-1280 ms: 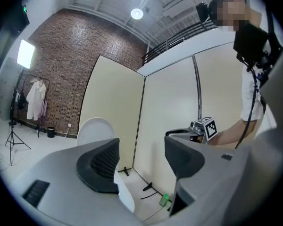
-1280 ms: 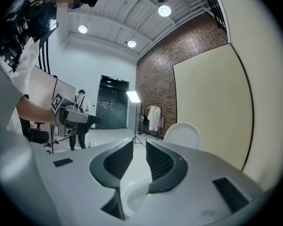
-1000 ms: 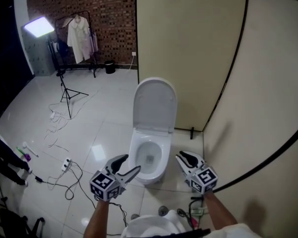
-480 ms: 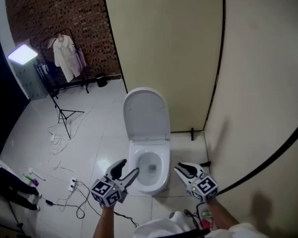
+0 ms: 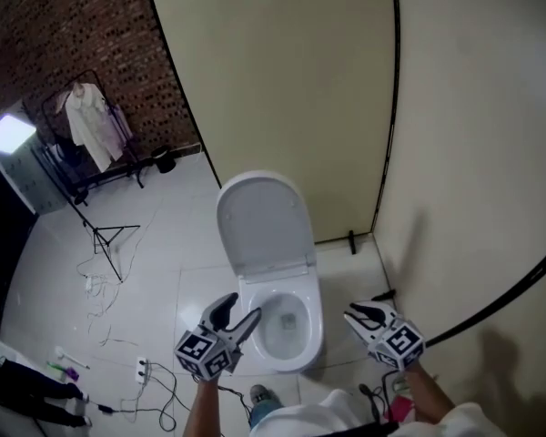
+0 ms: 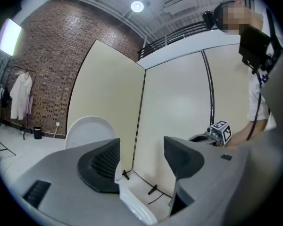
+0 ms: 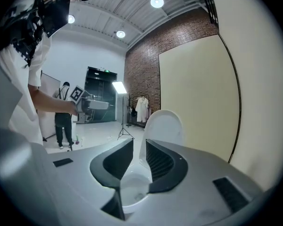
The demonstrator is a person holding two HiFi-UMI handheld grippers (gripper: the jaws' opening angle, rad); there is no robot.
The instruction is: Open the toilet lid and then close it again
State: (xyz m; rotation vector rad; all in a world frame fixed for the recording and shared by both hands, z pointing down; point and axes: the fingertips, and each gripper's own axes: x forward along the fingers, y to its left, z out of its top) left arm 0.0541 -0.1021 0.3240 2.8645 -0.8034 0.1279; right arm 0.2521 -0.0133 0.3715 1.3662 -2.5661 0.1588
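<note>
Both forearms are cut off at the head view's lower edge, and in the left gripper view that tool's own jaw hides most of the toilet. Both hands are held out forward. The left tool (image 5: 239,309) is released, jaws apart and empty, by the left rim of the white ceramic toilet bowl (image 5: 315,330). The right tool (image 5: 364,309), clenched on nothing, is to its right. The white oval toilet lid (image 5: 262,221) stands raised before the beige partition wall (image 5: 282,80), and the bowl shows only its pale well.

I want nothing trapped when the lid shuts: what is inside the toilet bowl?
The toilet bowl shows bare white walls and a small dark outlet at the bottom, no loose item. Its near inner wall is hidden beneath the rim; the lid stands raised.
</note>
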